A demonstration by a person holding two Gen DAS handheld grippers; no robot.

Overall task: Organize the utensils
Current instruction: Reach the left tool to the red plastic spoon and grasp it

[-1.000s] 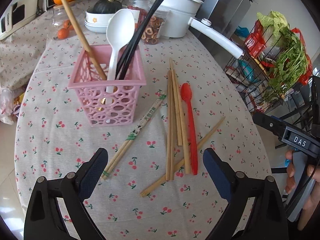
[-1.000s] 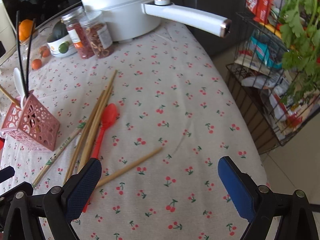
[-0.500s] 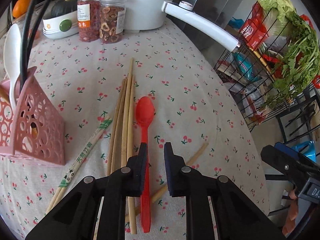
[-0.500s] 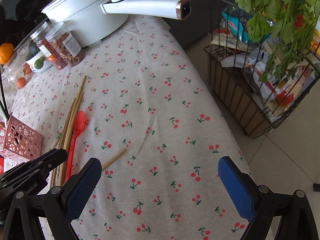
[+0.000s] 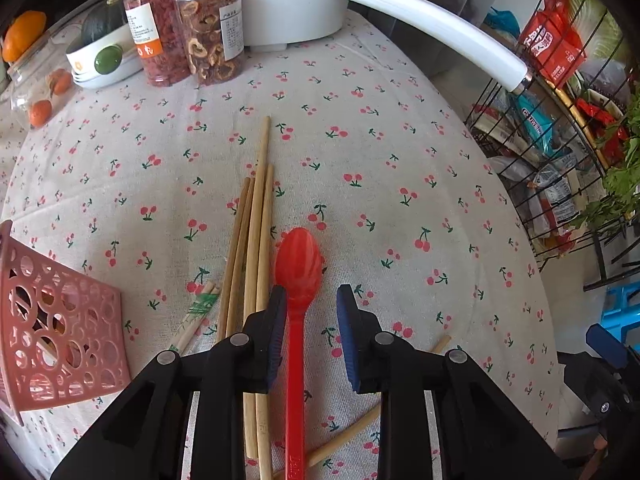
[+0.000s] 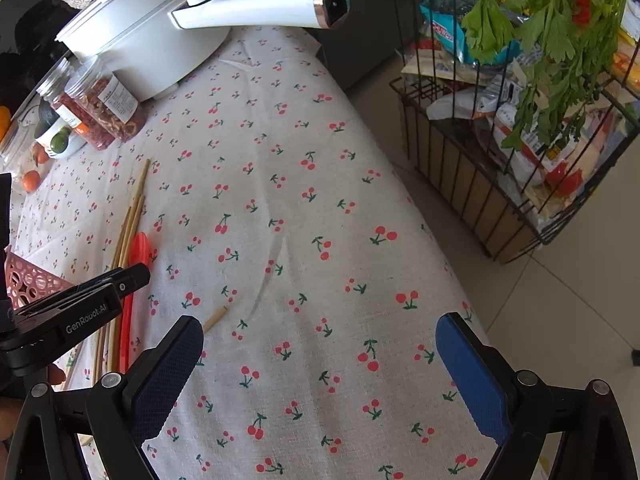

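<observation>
A red plastic spoon lies on the cherry-print tablecloth, bowl pointing away. My left gripper is low over it, its fingers straddling the handle with a gap on each side, so it is open. Several bamboo chopsticks lie just left of the spoon. The pink perforated utensil basket stands at the left edge. In the right wrist view my right gripper is wide open and empty above bare cloth, with the spoon and the left gripper's finger to its left.
Two jars, a white pot with a long handle and a bowl stand at the table's back. A wire rack with greens and packets stands off the table's right edge. One chopstick lies diagonally under the spoon handle.
My left gripper has moved forward and down along the red spoon and its fingers have opened slightly around the handle. The right gripper has shifted right and stays open.
</observation>
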